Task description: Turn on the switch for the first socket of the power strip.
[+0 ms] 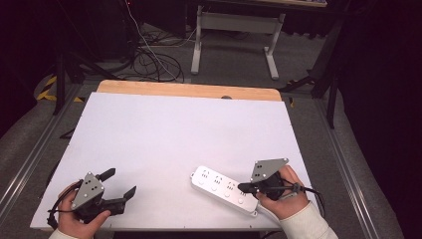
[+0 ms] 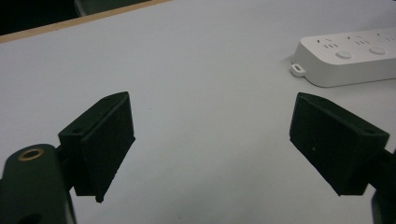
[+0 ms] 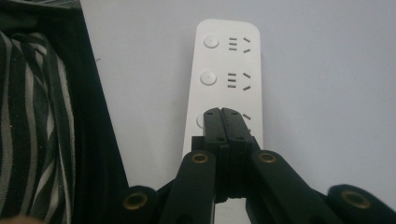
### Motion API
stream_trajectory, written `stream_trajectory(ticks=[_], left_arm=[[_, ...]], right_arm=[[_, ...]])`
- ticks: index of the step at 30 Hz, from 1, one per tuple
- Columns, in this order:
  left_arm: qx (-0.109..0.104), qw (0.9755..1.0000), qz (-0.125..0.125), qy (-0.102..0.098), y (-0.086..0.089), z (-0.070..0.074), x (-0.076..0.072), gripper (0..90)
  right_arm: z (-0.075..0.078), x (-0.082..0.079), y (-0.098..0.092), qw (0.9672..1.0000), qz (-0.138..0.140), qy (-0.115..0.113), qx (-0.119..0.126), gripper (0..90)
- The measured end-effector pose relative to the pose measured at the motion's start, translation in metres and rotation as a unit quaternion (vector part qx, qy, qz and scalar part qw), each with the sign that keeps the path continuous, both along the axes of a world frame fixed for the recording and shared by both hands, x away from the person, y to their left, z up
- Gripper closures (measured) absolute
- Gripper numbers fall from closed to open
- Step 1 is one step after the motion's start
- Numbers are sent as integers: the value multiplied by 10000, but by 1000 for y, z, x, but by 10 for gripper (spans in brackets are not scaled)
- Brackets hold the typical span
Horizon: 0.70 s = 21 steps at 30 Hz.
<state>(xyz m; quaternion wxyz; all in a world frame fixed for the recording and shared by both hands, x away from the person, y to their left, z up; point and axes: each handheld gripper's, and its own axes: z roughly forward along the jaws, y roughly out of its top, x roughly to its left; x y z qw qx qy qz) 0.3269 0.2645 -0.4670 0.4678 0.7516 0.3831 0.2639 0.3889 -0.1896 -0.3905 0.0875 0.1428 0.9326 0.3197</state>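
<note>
- A white power strip (image 1: pixel 225 189) lies flat on a white table (image 1: pixel 169 134), near the front edge on the person's right side, set at a slant so its far end points toward the table's middle.
- The right gripper (image 1: pixel 242 187) hovers over the near half of the strip. Its jaws are pressed fully together with nothing between them. In the right gripper view the closed tips (image 3: pixel 222 114) sit above the third round button, partly covering it; whether they touch it I cannot tell.
- The left gripper (image 1: pixel 119 183) rests at the front left of the table, well apart from the strip. Its jaws stand wide open and empty, with bare table between the pads (image 2: pixel 107 140).
- Handling, as a judgement: the strip looks like hard, smooth moulded plastic, rigid and fairly light, not fragile. Its glossy shell may slip under the pads. The long narrow sides seem the best place to grip, across the width near the middle so it stays level. The small tab (image 2: pixel 297 69) at the far end looks too thin to hold by.
- Each socket group has a round button beside it, which closed tips could press.
- Hard to make out: the strip's near end is hidden under the right hand (image 1: pixel 286 194) and gripper, so any cord or plug cannot be seen. A striped cloth (image 3: pixel 32 126) fills the left of the right gripper view, probably clothing.
</note>
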Motion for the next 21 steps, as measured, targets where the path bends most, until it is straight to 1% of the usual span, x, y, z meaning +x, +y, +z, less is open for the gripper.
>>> stream_trajectory(ticks=[3,5,7,11,13,14,15,16,17,18,20,21], left_arm=[[-2,10000,0,5,0,0,0,142],[1,10000,0,-1,0,0,0,142],[4,10000,1,-4,0,0,0,142],[4,10000,8,-14,0,0,0,142],[8,10000,13,-25,1,0,-1,142],[0,10000,12,-22,1,0,-1,142],[1,10000,14,-24,1,1,-1,142],[-20,10000,19,-14,1,1,-1,142],[-9,10000,17,-30,1,1,-1,142],[-5,10000,17,-30,1,1,-1,142],[5,10000,17,-30,1,1,-1,142],[-15,10000,17,-21,1,1,-1,142]], right_arm=[[1,1,-1,10000,-22,-29,45,900],[2,1,0,9999,-9,-41,135,900],[2,1,0,9999,-15,-39,148,900],[3,1,0,9996,-49,-127,237,900],[4,1,-1,9993,-72,-185,321,900],[6,2,-1,9985,-99,-281,455,781],[6,2,-1,9985,-99,-281,455,781],[6,2,-1,9980,-151,-352,507,747],[7,3,-2,9974,-187,-396,564,697],[8,4,-3,9958,-328,-505,685,590],[10,5,-5,9940,-447,-606,798,518],[11,5,-7,9927,-523,-644,872,466]])
